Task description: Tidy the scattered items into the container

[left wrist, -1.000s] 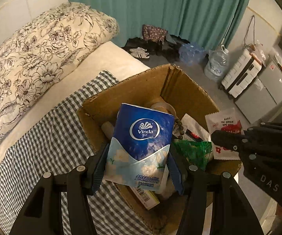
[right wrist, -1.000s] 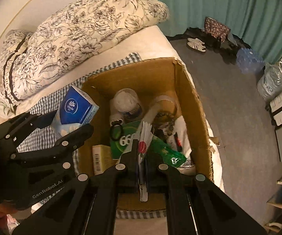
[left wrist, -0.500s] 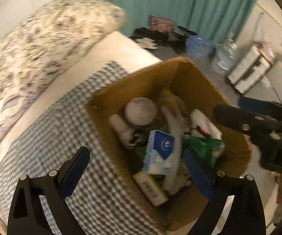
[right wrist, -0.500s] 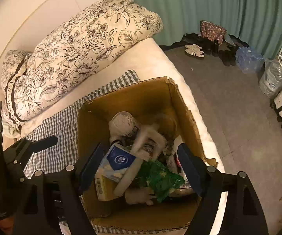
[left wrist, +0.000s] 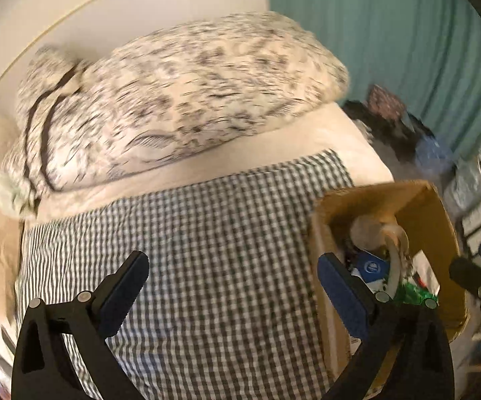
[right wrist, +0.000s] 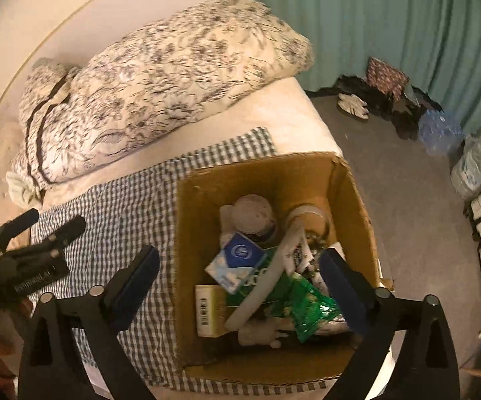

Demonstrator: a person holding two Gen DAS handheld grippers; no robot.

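Note:
An open cardboard box (right wrist: 274, 180) stands on the checked cloth at the bed's edge. In it lie a blue tissue pack (right wrist: 244, 251), a green packet (right wrist: 307, 303), a yellow carton (right wrist: 207, 310), a white-lidded jar (right wrist: 254, 210) and a long white item (right wrist: 267, 286). Above the box, my right gripper (right wrist: 240, 255) has its jaws opening wide and holds nothing. My left gripper (left wrist: 233, 263) hangs over the checked cloth, left of the box (left wrist: 430, 213). Its jaws are opening too, with nothing between them. The right wrist view shows the left gripper (right wrist: 40, 230) at the left edge.
A floral pillow (right wrist: 160, 66) lies at the head of the bed, beyond the checked cloth (left wrist: 223, 220). Right of the bed are the grey floor (right wrist: 407, 200), shoes (right wrist: 354, 105), water bottles (right wrist: 440, 131) and a teal curtain (right wrist: 374, 16).
The left gripper let the blue tissue pack drop into the box, then swung left over the cloth. The right gripper let go of the long white item and rose a little.

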